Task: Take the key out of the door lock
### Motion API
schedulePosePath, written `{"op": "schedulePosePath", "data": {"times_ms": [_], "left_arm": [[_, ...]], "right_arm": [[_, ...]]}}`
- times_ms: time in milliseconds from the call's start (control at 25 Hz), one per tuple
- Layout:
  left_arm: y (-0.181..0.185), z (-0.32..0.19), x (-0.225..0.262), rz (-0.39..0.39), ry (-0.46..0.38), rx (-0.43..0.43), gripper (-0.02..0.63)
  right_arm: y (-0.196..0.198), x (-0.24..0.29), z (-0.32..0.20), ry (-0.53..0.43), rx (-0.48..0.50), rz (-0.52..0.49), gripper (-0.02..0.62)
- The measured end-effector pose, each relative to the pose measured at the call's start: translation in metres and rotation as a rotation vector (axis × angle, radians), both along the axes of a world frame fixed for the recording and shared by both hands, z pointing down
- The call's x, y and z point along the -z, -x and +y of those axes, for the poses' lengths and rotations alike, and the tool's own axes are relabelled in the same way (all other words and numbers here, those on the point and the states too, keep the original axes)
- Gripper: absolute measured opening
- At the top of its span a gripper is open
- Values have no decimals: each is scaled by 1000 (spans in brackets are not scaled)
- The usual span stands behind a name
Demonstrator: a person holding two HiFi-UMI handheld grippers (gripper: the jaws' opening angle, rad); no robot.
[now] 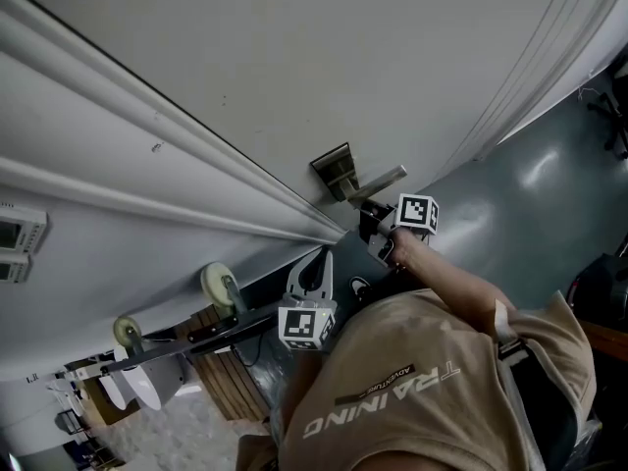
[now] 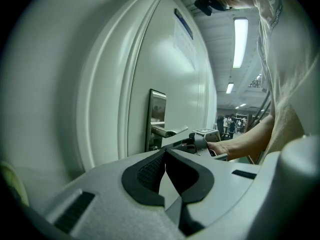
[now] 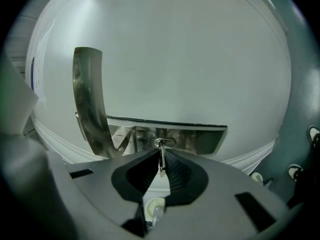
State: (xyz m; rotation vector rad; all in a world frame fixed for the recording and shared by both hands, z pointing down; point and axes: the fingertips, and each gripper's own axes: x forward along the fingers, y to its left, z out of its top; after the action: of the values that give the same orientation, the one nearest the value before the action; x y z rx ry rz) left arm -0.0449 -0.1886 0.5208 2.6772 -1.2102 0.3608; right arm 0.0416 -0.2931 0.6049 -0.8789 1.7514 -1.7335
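Two grippers: we see our right gripper (image 3: pixel 161 153) pinching the key (image 3: pixel 161 165) at the lock plate (image 3: pixel 200 138), handle (image 3: pixel 88 101) at ten o'clock. Our left gripper (image 2: pixel 165 152) sits closed, tips touching.

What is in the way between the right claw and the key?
Nothing that I can see. The right claw is shut on the key, right at the lock plate. The door handle sits off to the side, not between them.
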Motion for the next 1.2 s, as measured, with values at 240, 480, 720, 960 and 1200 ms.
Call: {"op": "schedulePosePath", "data": {"times_ms": [240,480,720,960,1200], "left_arm": [[3,6,2,15,1,23,9],[7,9,6,22,-11,26,9],[9,10,7,28,-16,32,9],[17,15,3,25,-10,51,9],[18,18,7,29,-19,62,9]], "right_arm": [[-2,-1,1,-16,12,-22,32],[-1,-1,2,-16,16,-36,31],[-2,-1,2,-21,23,-43,31],[-3,-2,1,-33,22,-41,31],[-5,-4,2,-31,11,-56,29]]}}
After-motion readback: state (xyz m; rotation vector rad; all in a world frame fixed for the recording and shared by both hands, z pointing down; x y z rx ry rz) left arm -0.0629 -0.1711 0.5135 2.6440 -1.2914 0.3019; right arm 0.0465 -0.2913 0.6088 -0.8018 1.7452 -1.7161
